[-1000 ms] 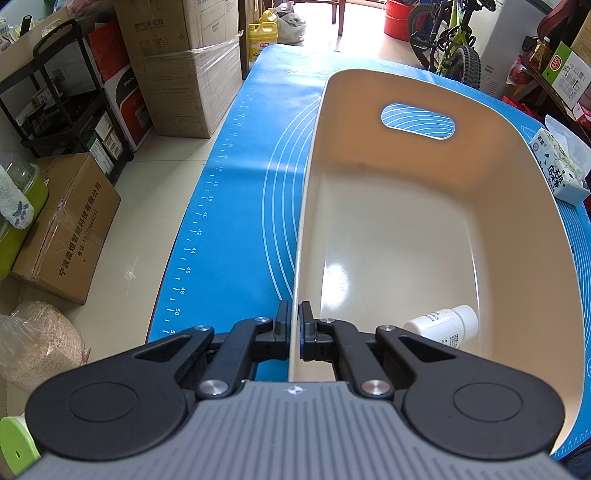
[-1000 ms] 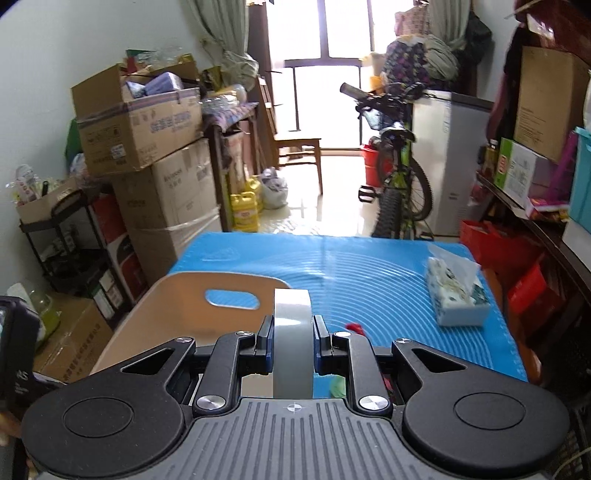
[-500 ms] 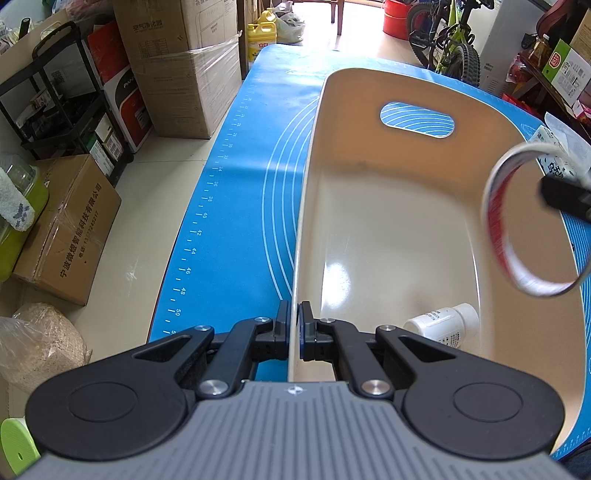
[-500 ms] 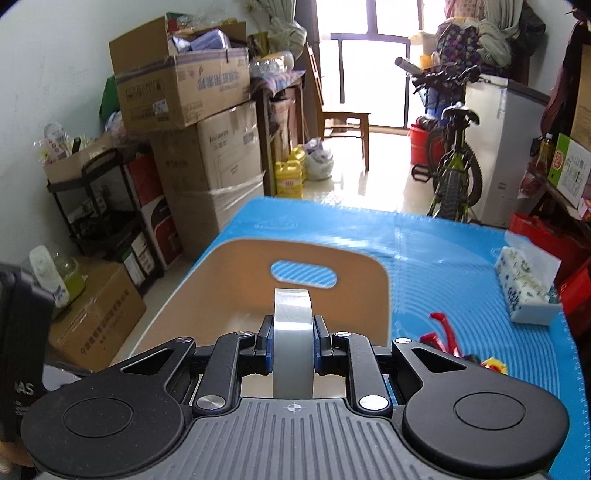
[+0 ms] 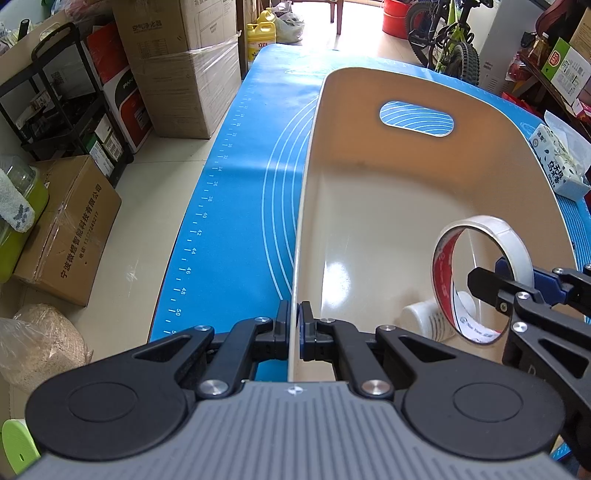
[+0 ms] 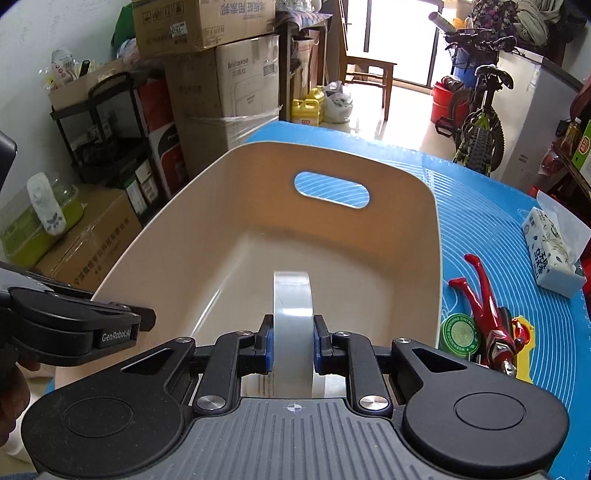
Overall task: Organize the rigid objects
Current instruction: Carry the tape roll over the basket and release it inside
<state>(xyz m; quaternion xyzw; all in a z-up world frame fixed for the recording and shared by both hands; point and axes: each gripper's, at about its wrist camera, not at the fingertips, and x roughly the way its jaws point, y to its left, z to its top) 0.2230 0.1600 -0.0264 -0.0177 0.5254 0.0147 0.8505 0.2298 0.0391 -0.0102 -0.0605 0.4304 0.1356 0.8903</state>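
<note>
Stacked cardboard boxes [image 6: 207,22] line a white wall; a bicycle [image 6: 476,110] stands by the bright window [image 6: 410,33].

A cream-beige bin [image 6: 424,236] sits on a bright blue mat [image 5: 236,206] printed with thin white arcs and ruler marks. A white tape roll [image 5: 484,236] shows a red inner lining. Nearby lie a glossy red figure [image 6: 484,295] and a round green tin [image 6: 460,338].

Blue mat [image 6: 476,206]; basin [image 6: 424,236], tissues [image 6: 554,254], figurine [image 6: 484,291]
</note>
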